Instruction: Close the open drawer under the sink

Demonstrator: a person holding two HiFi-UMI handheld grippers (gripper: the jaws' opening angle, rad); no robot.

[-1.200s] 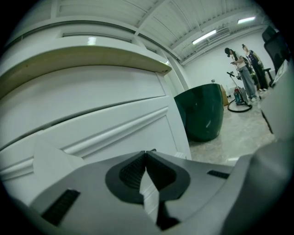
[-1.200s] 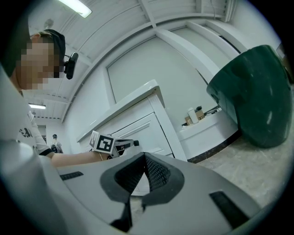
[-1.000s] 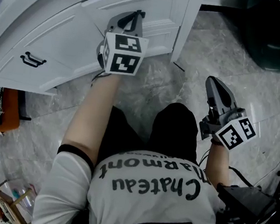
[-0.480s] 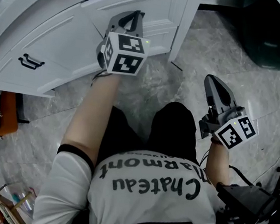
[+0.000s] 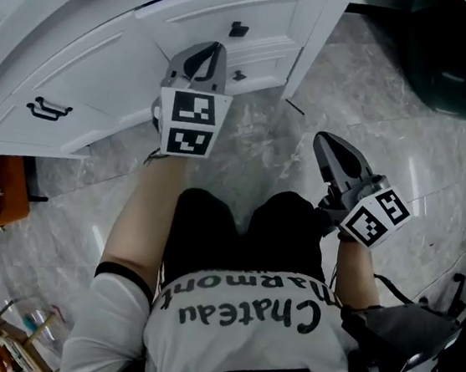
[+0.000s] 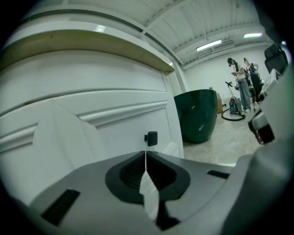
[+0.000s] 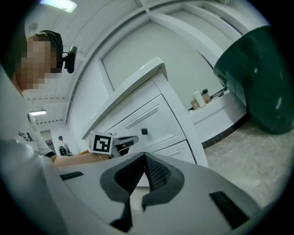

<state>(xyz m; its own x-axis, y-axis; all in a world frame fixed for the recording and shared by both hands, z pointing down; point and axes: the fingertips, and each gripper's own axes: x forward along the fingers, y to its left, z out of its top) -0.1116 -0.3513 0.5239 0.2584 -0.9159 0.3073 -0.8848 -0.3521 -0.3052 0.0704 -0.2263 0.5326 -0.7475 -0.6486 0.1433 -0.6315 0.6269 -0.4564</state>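
The white vanity [image 5: 89,54] under the sink has a top drawer with a small black knob [image 5: 236,29]. A lower drawer carries a second knob [image 5: 240,76]. Both fronts look flush with the cabinet frame. My left gripper [image 5: 200,57] is shut and empty, hanging a short way off the drawer fronts and pointing at them. In the left gripper view the knob [image 6: 151,137] sits just beyond the closed left gripper [image 6: 146,153]. My right gripper [image 5: 327,144] is shut, holds nothing, and hovers over the floor to the right. The right gripper [image 7: 144,156] view shows the drawer knob [image 7: 144,131].
A dark green bin [image 5: 459,57] stands on the marble floor at the right of the vanity. To the left, a cabinet door has a black bar handle [image 5: 47,108]. An orange object [image 5: 4,195] lies at the far left. The person's knees are below both grippers.
My left gripper has pulled back from the drawer front it was pressed against, uncovering both knobs. The right gripper has drifted left and forward.
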